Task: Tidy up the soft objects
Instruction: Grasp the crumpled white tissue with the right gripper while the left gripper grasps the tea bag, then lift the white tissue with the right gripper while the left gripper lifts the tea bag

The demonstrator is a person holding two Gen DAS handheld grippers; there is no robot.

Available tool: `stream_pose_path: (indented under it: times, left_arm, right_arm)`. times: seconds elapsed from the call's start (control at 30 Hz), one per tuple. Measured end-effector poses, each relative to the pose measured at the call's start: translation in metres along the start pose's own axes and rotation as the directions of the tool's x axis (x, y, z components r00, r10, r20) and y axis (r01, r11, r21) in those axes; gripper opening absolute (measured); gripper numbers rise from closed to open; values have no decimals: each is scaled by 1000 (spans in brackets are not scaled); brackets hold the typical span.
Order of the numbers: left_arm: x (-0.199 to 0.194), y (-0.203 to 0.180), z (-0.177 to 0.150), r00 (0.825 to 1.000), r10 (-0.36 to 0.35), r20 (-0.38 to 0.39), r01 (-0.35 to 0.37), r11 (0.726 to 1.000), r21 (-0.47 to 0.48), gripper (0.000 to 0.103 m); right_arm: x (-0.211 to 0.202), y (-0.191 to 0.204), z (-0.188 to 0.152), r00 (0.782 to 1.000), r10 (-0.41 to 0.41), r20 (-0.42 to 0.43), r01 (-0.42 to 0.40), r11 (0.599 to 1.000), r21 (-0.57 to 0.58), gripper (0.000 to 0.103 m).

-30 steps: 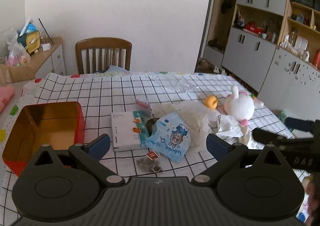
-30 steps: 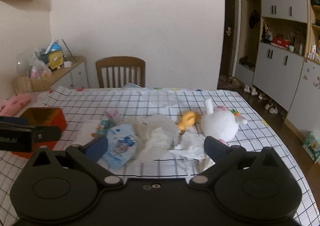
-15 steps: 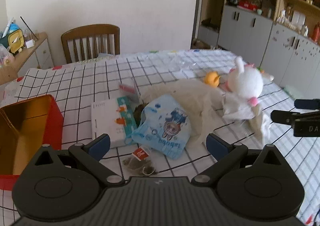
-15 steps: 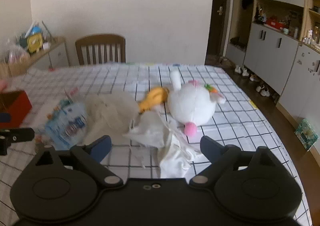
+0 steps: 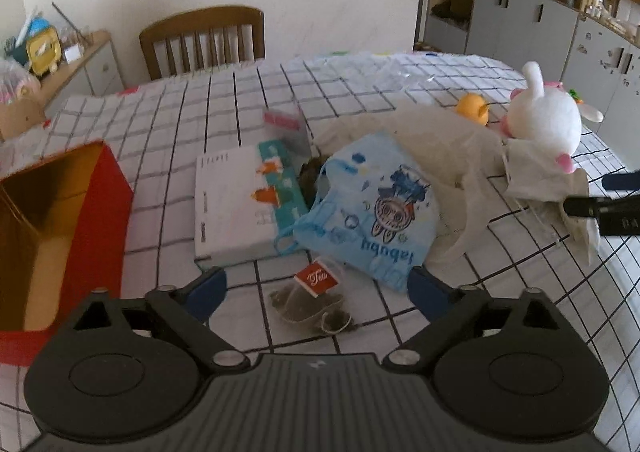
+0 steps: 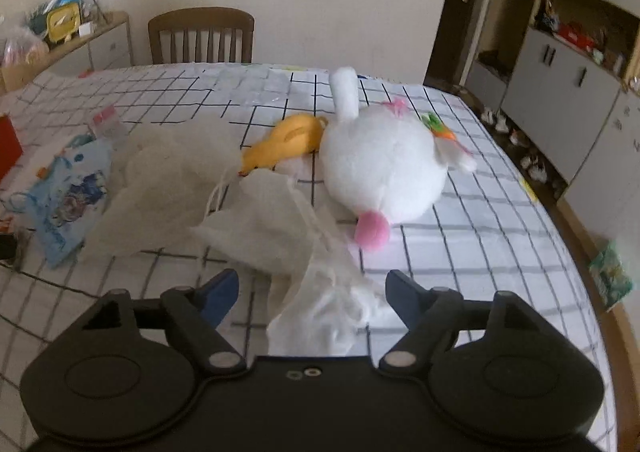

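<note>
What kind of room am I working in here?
Most likely a home dining or living room: a table under a checked tablecloth, a wooden chair pushed up to it, and wall cabinets with open shelves of household bits.

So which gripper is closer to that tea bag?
Left. The left gripper hovers right over the tea bag, jaws open around it; the right gripper is off over the white cloth.

Soft, even daylight filled both views, with faint shadows and no glare. Fisheye distortion bent the checked tabletop (image 5: 360,91) lines and the cabinets (image 6: 560,71) near the edges. Slight motion blur softened details, notably in the right wrist view.
</note>
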State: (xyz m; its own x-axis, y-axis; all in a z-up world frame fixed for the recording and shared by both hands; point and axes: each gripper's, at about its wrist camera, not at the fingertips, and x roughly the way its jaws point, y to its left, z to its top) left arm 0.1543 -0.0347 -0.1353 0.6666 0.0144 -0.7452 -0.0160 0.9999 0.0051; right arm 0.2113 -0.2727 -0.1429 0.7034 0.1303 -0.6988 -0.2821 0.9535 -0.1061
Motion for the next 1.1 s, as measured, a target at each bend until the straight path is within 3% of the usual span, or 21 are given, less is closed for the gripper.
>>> stream_pose_path:
  times: [0.13, 0.5, 0.67, 0.73, 0.97, 1.1]
  left_arm:
    - [4, 3, -2, 1000, -4, -16, 4, 1000, -16, 89]
    - [10, 14, -7, 997, -61, -53, 57, 995, -86, 54]
    - [12, 20, -5, 995, -83, -58, 75, 990, -118, 34]
    - [12, 23, -5, 994, -86, -61, 77, 989, -129, 32]
    - [7, 30, -5, 995, -91, -51, 82, 985, -153, 15]
    - [-2, 34, -6, 995, -93, -33, 87, 983, -159, 14]
  right_arm:
    - [15, -6, 8, 1000, 13, -17, -13, 1000, -1, 74]
    - [21, -23, 11, 992, 111, -55, -104, 988, 116, 40]
    - [12, -23, 14, 993, 114, -36, -109, 987, 117, 26]
    - [11, -23, 16, 993, 112, -28, -108, 987, 116, 17]
    - [-1, -22, 17, 995, 101, -5, -99, 988, 121, 7]
    - [-15, -20, 20, 995, 95, 26, -97, 988, 122, 7]
